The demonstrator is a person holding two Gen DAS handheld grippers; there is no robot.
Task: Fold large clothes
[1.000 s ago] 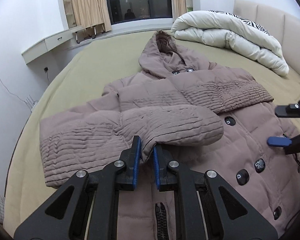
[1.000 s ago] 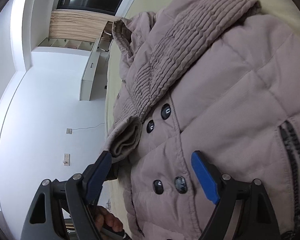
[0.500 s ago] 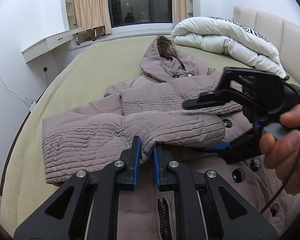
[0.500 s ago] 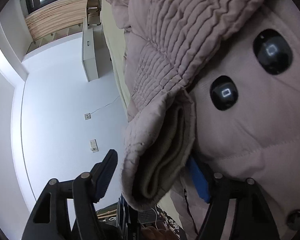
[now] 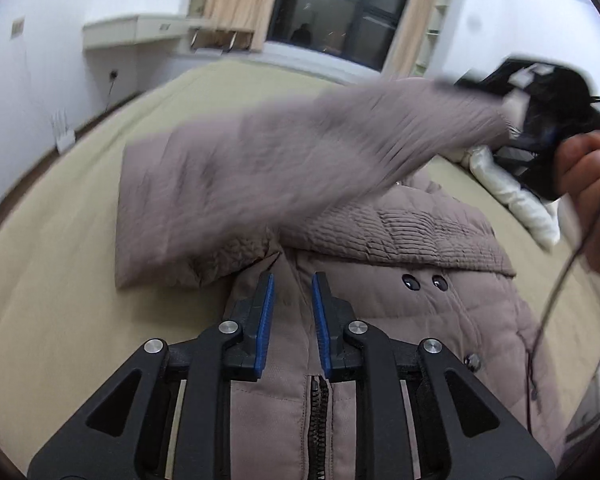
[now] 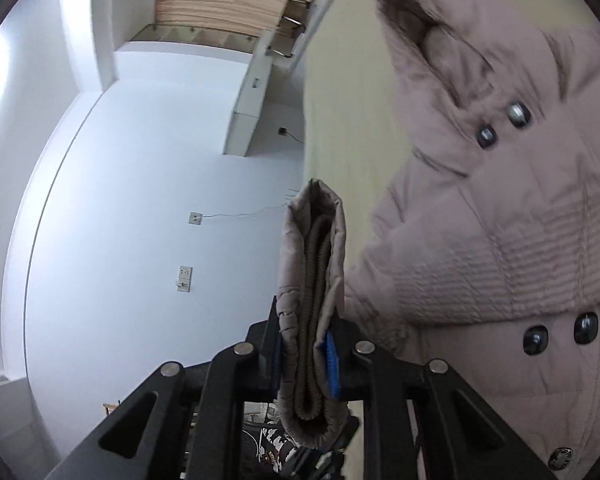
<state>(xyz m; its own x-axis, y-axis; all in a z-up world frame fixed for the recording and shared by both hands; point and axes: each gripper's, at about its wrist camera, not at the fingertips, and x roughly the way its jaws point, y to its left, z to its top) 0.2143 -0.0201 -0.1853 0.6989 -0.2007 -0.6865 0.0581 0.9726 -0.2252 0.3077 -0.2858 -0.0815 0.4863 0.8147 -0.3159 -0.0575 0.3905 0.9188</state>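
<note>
1. The right gripper (image 6: pixel 306 354), open beside the sleeve cuff (image 6: pixel 312 312) half a second ago, now clamps it and has raised the sleeve (image 5: pixel 300 160) off the coat front, toward 1 o'clock in the left view; judged, the sleeve fold is being redone.
2. The left gripper (image 5: pixel 291 316) hovers with jaws narrowly parted, empty, over the zipper (image 5: pixel 319 420).
3. The quilted mauve puffer coat (image 5: pixel 420 320) lies on the olive bed (image 5: pixel 60 300); padded, ribbed sleeves, glossy dark buttons (image 6: pixel 536 340).

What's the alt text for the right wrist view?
The right gripper is shut on the sleeve cuff of a taupe puffer coat, holding it up in front of the camera. The rest of the coat, with its hood and dark buttons, lies on an olive bedspread; a white wall fills the left.
</note>
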